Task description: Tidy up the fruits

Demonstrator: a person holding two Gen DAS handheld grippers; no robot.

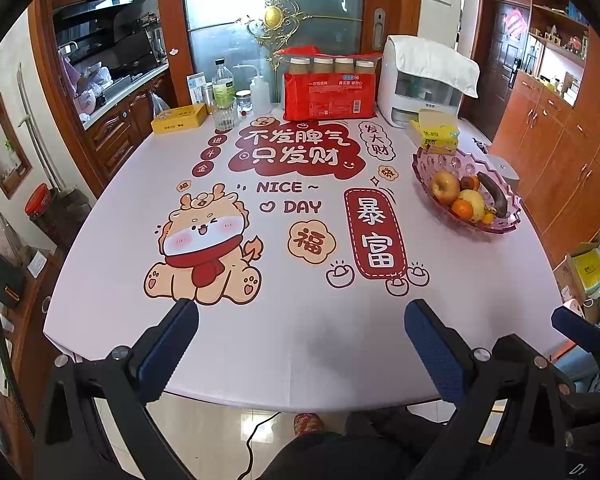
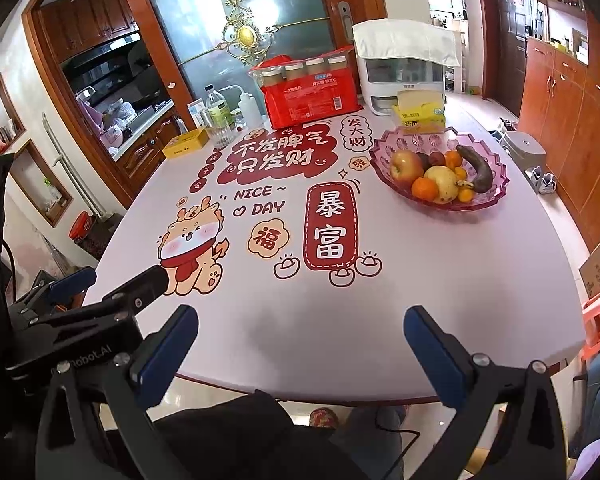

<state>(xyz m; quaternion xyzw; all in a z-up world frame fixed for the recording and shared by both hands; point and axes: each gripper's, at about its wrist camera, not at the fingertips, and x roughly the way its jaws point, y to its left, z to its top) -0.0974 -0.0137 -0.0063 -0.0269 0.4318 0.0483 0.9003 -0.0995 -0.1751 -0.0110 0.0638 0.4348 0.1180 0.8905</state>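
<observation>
A pink glass fruit bowl [image 1: 428,164] [image 2: 496,196] stands on the right of the table. It holds a red-yellow apple [image 1: 445,187] [image 2: 406,166], a yellow apple [image 1: 473,202] [image 2: 442,183], oranges [image 1: 462,209] [image 2: 424,188] and a blackened banana [image 1: 493,194] [image 2: 476,166]. My left gripper [image 1: 300,320] is open and empty over the table's near edge. My right gripper [image 2: 300,328] is open and empty, also at the near edge. The left gripper [image 2: 116,280] shows at the left of the right wrist view.
The table [image 1: 300,264] has a pink printed cover. At its far side stand a red pack of bottles [image 1: 328,88], a white appliance [image 1: 416,88], a yellow tissue pack [image 1: 438,132], a yellow tin [image 1: 180,118] and bottles [image 1: 224,92]. Wooden cabinets [image 1: 572,148] stand to the right.
</observation>
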